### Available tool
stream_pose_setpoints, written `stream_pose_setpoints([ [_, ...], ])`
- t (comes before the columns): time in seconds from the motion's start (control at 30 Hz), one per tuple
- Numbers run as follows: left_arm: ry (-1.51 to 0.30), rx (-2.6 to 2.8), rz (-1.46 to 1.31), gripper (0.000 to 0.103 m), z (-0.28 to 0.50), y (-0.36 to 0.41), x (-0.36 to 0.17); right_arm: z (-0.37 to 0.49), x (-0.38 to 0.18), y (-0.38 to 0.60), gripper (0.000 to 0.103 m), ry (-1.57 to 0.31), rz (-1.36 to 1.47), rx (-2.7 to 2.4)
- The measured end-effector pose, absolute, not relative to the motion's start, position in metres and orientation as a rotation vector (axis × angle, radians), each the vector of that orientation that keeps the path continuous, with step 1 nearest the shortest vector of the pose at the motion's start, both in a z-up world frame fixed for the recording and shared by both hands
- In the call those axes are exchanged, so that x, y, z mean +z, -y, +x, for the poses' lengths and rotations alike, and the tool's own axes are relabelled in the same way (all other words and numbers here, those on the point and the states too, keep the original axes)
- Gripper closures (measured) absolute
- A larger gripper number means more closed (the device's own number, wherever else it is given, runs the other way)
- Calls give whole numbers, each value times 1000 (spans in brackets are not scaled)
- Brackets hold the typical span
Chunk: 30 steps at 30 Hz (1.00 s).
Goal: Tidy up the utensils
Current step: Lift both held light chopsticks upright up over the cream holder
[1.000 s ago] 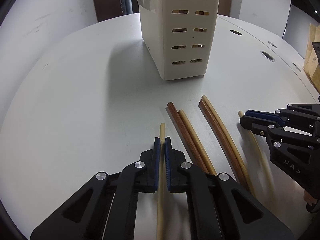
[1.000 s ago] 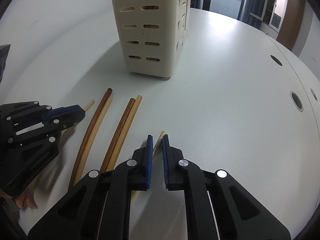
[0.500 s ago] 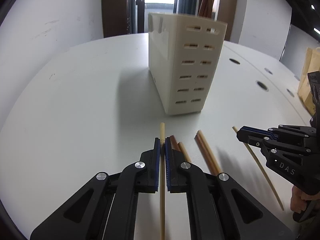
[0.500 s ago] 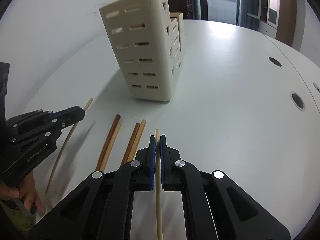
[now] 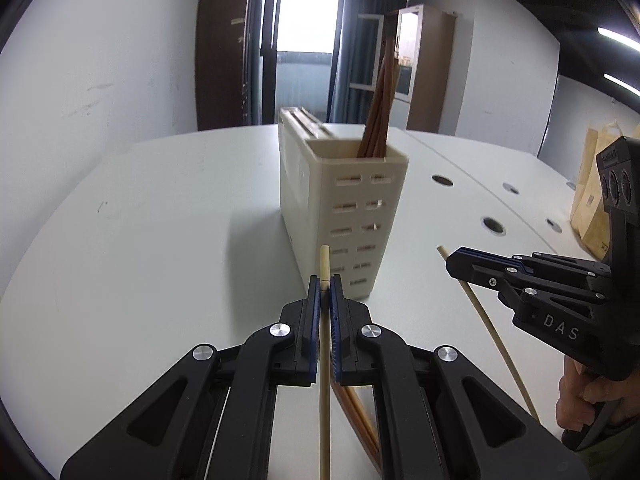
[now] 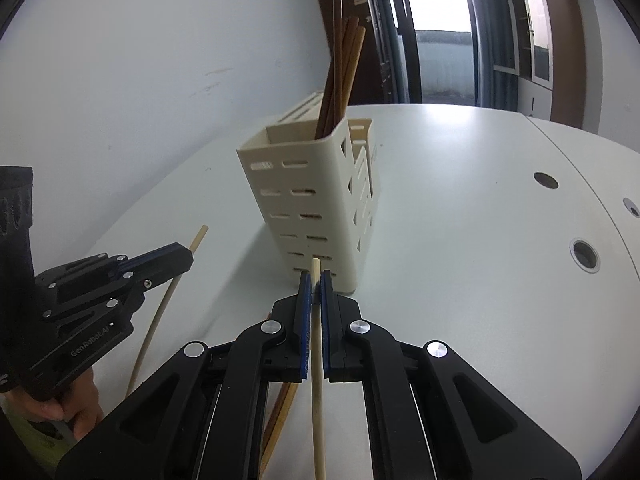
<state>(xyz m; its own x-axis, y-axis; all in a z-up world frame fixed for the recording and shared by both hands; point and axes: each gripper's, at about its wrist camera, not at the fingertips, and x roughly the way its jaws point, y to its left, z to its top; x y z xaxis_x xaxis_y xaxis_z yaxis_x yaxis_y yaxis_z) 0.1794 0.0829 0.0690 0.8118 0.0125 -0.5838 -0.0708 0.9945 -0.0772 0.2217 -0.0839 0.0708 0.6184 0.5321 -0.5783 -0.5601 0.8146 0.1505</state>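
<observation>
Chopsticks fill both of your tools: your left gripper point(image 5: 325, 284) is clamped on a pale chopstick point(image 5: 325, 360) whose blunt tip pokes just past the blue pads, and your right gripper point(image 6: 315, 280) is pinched the same way on a second pale chopstick point(image 6: 318, 392); each stick runs back between the fingers and out of the bottom of its own view, so you cannot see its far end; each tool also shows from the side in the other camera, but there its pads hide the point of grip; beneath your left gripper a few brown chopsticks point(image 5: 360, 420) lie on the table, mostly covered by the black linkage and cut off low in the frame; ahead of both tools stands the cream slotted utensil holder point(image 5: 352, 216), its near compartment holding a bundle of dark brown chopsticks point(image 5: 380, 100) that lean against the rim; their lower ends are hidden by the wall, and what the rear compartments contain is hard to make out; the holder sits on a white table point(image 5: 160, 220) with round cable holes point(image 6: 584, 254) along a seam; at the far right edge of the left view a brown paper bag point(image 5: 592, 200) is partly cut off; behind are a white wall, dark cabinets and a bright glazed door point(image 6: 436, 32).
</observation>
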Motion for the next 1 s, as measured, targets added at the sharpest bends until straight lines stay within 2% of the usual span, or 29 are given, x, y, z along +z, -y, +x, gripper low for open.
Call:
stream_pose_setpoints([
  [0.43,-439,37,-65,99,194,-78,122,246,124,74,98,-503,-22,680],
  [0.77,-378,45,-79,99,220,-83,129,270,132,73,98,-457,-1,718],
  [1.0,-275,18,-89,99,219,-87,143,268,144,83,98,-357,30,731],
])
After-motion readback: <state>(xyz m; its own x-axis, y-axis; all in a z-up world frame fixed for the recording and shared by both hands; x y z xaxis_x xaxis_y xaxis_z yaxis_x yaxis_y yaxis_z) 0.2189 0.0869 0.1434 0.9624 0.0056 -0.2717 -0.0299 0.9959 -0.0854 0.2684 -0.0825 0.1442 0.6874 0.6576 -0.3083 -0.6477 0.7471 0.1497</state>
